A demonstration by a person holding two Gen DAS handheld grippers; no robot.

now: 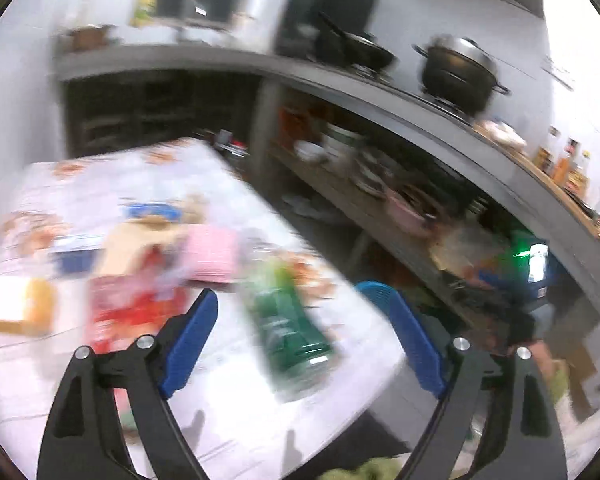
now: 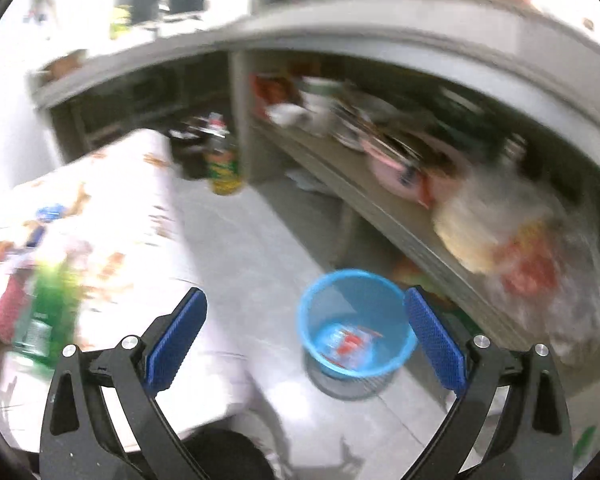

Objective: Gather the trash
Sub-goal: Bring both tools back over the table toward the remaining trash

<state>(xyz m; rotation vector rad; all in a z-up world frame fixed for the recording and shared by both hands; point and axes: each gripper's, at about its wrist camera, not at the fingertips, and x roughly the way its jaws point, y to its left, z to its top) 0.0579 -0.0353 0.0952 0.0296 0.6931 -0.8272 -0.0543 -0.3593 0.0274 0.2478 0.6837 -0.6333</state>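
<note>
- Both views are motion-blurred; treat fine detail as unreadable.
- Your left gripper (image 1: 302,322) has its blue-padded fingers (image 1: 190,340) spread wide with nothing between them. It hangs above the near corner of the table (image 1: 228,408), which carries a white cloth with an orange floral print.
- A green plastic bottle (image 1: 288,316) lies on its side on the cloth, seen in the gap between the left fingers and beyond them. You cannot tell from this view whether the pads touch it.
- More litter lies on the cloth to the left of the bottle: a red-and-white wrapper (image 1: 128,312), a pink packet (image 1: 214,254), a tan carton (image 1: 134,250), a blue packet (image 1: 76,260) and an orange-and-white box (image 1: 18,306). The red wrapper lies just beside the left finger.
- Your right gripper (image 2: 304,334) also has its fingers (image 2: 176,344) spread wide and holds nothing. It hangs over the tiled floor (image 2: 260,240) to the right of the table (image 2: 112,200).
- A blue mesh waste basket (image 2: 312,344) stands upright on the floor between the table and the lower shelf (image 2: 340,188). A red-and-white wrapper (image 2: 350,344) lies at its bottom.
- In the right wrist view the green bottle (image 2: 50,316) shows at the left edge, on the cloth.
- A black pot (image 1: 460,72) and a pan (image 1: 360,52) sit on the grey counter (image 1: 380,96) above the shelf.
</note>
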